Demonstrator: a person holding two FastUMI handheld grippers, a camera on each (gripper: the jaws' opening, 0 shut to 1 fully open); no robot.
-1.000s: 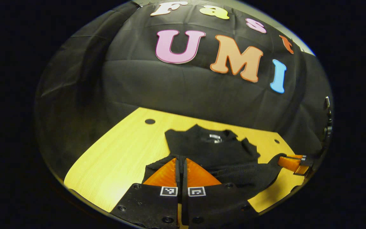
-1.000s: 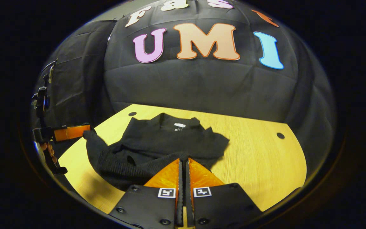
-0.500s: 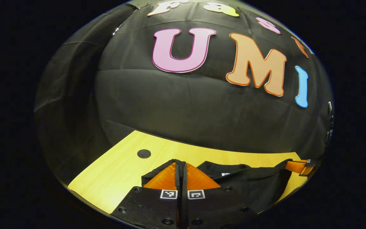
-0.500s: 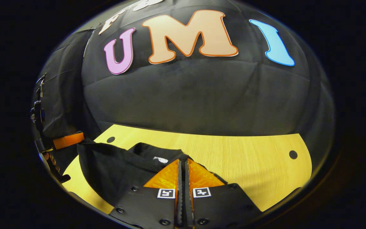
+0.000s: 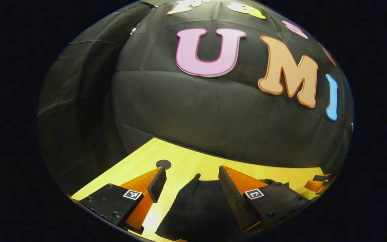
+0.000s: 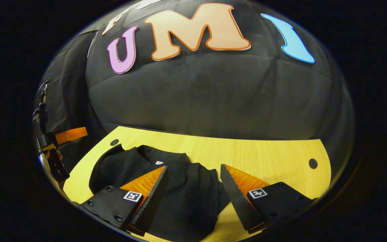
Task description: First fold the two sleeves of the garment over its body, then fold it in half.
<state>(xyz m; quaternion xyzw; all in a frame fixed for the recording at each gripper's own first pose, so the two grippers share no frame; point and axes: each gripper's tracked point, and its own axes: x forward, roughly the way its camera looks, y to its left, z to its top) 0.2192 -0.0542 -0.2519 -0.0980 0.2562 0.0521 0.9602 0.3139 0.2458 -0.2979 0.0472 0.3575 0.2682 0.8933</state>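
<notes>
Both grippers gape wide over the folded black garment (image 6: 180,188), which lies toward the bench's (image 6: 264,154) left end: left gripper (image 5: 190,185), right gripper (image 6: 193,181). Its neck label (image 6: 159,162) is unreadable.

Your black garment (image 6: 186,188) cut off at the lower edge behind your right tool's fingers (image 6: 153,196), its neck label too small to read, your left tool (image 6: 66,135) half lost at the left rim, the desk (image 5: 193,163) cut off below.
</notes>
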